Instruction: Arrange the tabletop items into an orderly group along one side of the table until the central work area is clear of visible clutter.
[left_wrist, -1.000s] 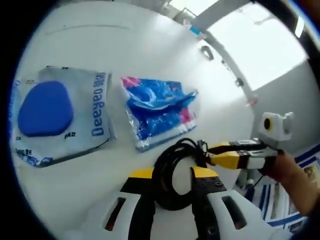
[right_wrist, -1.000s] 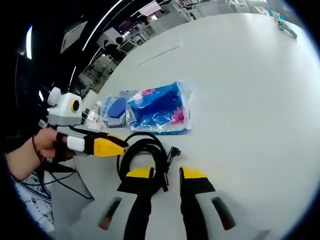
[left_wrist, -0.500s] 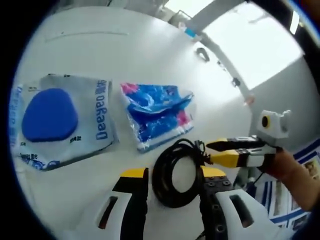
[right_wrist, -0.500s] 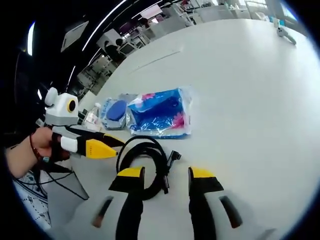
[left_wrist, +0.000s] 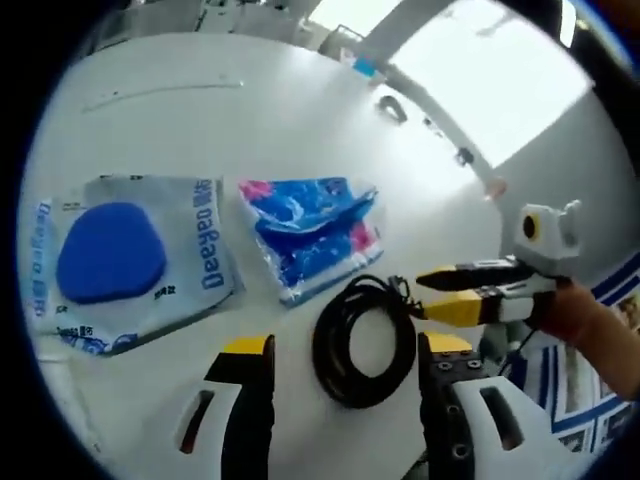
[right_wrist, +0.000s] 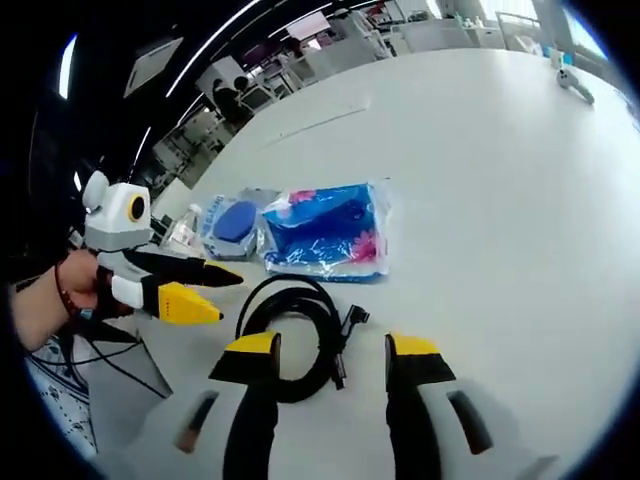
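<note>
Left gripper view: both claws, left claw (left_wrist: 342, 356) and right claw (right_wrist: 333, 354), spread wide, released, straddling the coiled cable (left_wrist: 362, 328).

Black coiled cable (left_wrist: 362, 340) flat beside blue packet (left_wrist: 312, 235) and wipes pack (left_wrist: 135, 255).

coiled black cable (left_wrist: 362, 338): 1 | blue patterned packet (left_wrist: 310, 234): 1 | white pouch with blue lid (left_wrist: 130, 258): 1 | grippers: 2

Left gripper view: small objects (left_wrist: 392, 108) on desk (left_wrist: 200, 120) upper right too small to identify. Right gripper view: pack with blue lid (right_wrist: 232, 226) partly hidden behind blue packet (right_wrist: 328, 232); clear item (right_wrist: 185, 234) beside it blurred.
</note>
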